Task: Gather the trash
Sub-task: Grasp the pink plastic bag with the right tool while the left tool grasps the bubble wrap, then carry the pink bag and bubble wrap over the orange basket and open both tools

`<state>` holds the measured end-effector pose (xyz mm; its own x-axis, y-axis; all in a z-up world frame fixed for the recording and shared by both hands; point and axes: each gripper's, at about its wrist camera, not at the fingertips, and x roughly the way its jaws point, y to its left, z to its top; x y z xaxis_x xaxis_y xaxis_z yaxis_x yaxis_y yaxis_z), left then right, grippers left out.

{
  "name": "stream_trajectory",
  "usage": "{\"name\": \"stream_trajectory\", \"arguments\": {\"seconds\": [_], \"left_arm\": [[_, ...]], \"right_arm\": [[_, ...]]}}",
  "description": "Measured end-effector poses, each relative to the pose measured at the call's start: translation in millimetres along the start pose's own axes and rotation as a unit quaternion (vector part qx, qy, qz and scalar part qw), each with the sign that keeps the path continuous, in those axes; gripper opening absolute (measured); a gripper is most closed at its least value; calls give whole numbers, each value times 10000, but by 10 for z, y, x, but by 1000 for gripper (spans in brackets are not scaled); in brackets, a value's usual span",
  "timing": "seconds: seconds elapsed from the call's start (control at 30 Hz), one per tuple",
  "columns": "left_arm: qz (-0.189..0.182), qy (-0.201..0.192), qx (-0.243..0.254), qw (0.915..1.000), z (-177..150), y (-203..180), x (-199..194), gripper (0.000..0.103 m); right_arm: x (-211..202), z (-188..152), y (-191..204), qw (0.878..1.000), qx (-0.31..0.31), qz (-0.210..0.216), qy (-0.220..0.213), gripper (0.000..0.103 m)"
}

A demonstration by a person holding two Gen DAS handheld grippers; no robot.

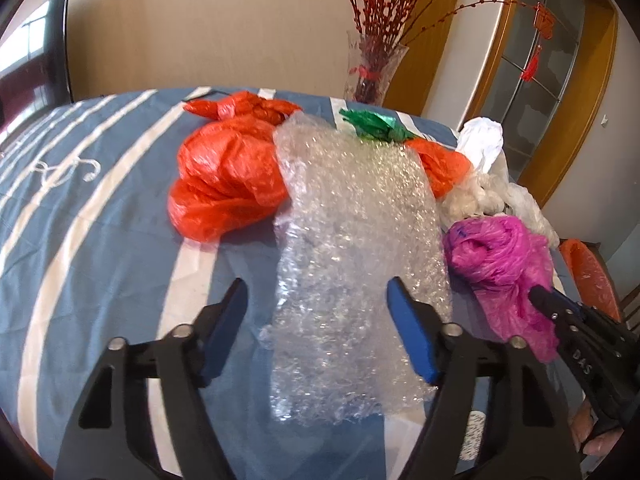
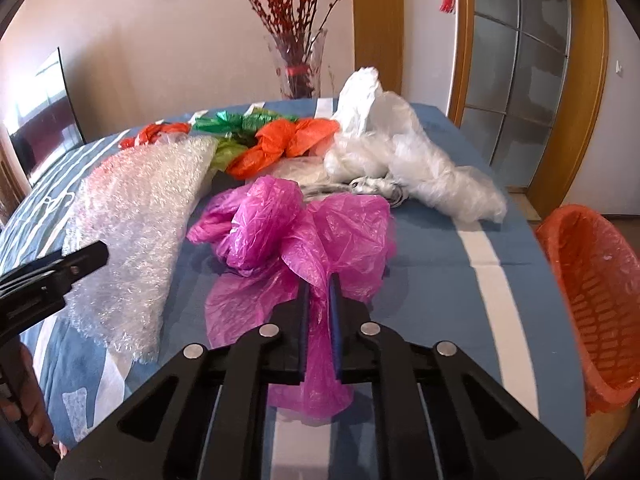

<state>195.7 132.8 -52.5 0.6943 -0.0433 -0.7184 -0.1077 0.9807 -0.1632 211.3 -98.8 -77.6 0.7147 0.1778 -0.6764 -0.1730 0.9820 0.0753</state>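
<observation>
A long sheet of clear bubble wrap point(image 1: 352, 220) lies on the blue striped tablecloth point(image 1: 100, 240). My left gripper point(image 1: 316, 298) straddles its near end, open: the right pad touches the wrap's edge and the left pad stands clear of it. A crumpled pink plastic bag point(image 2: 260, 232) lies right of the wrap, and my right gripper point(image 2: 319, 282) is shut on its near flap. In the left wrist view the right gripper point(image 1: 538, 294) shows biting into the pink bag point(image 1: 496, 256). The left gripper point(image 2: 86, 254) shows at the left edge of the right wrist view, beside the bubble wrap point(image 2: 136, 220).
Farther back lie a big red-orange bag point(image 1: 228, 176), a green bag point(image 1: 372, 124), a small orange bag point(image 2: 288, 140) and white bags point(image 2: 400, 152). An orange basket point(image 2: 592, 292) stands off the table's right edge. A glass vase point(image 1: 372, 72) stands behind the table's far edge.
</observation>
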Motion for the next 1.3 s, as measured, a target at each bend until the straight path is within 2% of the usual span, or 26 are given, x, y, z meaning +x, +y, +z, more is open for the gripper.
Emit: {"name": "stream_trajectory", "arguments": {"seconds": [0.03,0.07,0.13,0.23,0.63,1.0,1.3], "left_arm": [[-73,42,-17,10000,-5,1,19,54],[-141,84,-32,9999,-11,4,33,49],[-322,151,-55,9994,-22,-3,50,29],[-488,68,36,9988,-33,-59,-16,17],[-839,-504,629,9932,84,-562,-452,13],[-1130,-616,1189,9845,80,-1235,-583,13],[-1604,-617,1626,9716,43,-1944,-613,13]], "right_arm": [[-31,-2,-27,10000,32,-3,-22,9],[-60,-3,-54,10000,60,-22,-51,9],[-119,-11,-99,9999,101,-46,-103,9],[-204,-8,-151,9996,143,-117,-207,9],[-516,-13,-472,9969,441,-344,-555,9],[-775,-43,-945,9903,849,-730,-828,9],[-1018,-173,-1567,9765,1420,-1258,-1020,9]]}}
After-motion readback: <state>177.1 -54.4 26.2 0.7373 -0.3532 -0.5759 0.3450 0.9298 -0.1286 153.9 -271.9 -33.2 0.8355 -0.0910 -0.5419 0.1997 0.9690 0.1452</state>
